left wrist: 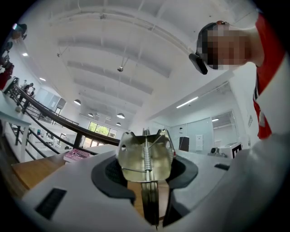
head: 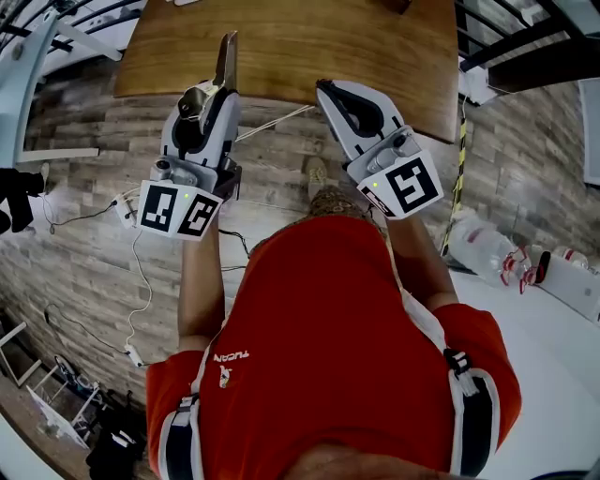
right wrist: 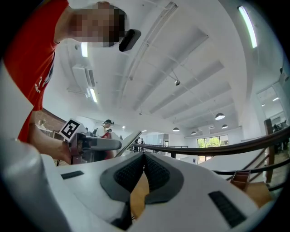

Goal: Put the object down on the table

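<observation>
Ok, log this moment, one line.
left hand-held gripper: shut on metal spring clip | right hand-held gripper: shut, empty | status: not yet on table

clip (head: pixel 225 64) in left claw (head: pixel 218 99), right claw (head: pixel 324 90) alongside, table (head: pixel 309 47) ahead

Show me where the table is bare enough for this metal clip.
The wooden table is bare all along its near edge, ahead of the left gripper holding the metal spring clip and ahead of the right gripper. Only a dark object shows at the far side.
</observation>
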Available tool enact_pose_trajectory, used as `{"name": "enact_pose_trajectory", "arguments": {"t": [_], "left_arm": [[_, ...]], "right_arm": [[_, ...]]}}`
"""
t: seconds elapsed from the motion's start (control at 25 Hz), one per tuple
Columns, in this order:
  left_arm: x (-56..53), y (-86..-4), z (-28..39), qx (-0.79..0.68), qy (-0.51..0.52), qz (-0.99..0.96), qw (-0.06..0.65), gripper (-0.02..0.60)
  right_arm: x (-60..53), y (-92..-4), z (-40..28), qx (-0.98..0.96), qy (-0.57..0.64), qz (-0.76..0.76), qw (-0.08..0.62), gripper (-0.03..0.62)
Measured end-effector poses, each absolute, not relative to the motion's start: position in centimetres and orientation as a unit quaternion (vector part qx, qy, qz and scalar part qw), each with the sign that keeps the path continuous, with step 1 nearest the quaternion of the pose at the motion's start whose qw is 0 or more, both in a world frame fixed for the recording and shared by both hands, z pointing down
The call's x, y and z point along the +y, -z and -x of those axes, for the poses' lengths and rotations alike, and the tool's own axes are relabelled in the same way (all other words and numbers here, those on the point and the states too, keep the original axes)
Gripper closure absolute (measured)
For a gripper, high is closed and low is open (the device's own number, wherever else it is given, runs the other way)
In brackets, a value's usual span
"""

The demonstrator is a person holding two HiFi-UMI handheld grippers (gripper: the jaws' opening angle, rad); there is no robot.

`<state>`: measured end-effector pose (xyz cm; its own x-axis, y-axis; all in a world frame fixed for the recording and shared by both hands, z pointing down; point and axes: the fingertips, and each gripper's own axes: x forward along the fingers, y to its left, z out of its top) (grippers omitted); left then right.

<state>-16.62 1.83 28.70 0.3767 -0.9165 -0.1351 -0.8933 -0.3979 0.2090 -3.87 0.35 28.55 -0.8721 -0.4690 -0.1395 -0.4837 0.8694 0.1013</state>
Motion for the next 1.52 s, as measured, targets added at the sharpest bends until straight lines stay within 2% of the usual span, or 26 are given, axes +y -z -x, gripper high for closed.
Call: {"name": "enact_pose_trajectory", "arguments": {"t": [0.48, 1.24, 1.52], "left_arm": [[-12.6, -31.6, 16.6, -0.565, 0.072, -0.818, 0.078, 0.399], [-23.9, -39.1, 18.5, -0.479, -0.013, -0.867, 0.141, 0.399], [-26.9, -42.4, 16.8, -0.462, -0.051, -0.868, 0.172, 0.399]], "right_arm": [[-13.3, -30.6, 5.1, 0.976, -0.047, 0.212, 0.012, 0.569], [-22.6, -33.9, 8.3, 0.945, -0.020, 0.327, -0.025, 0.569], [-24.5, -35.5, 7.5, 0.940, -0.025, 0.336, -0.049, 0.569]]}}
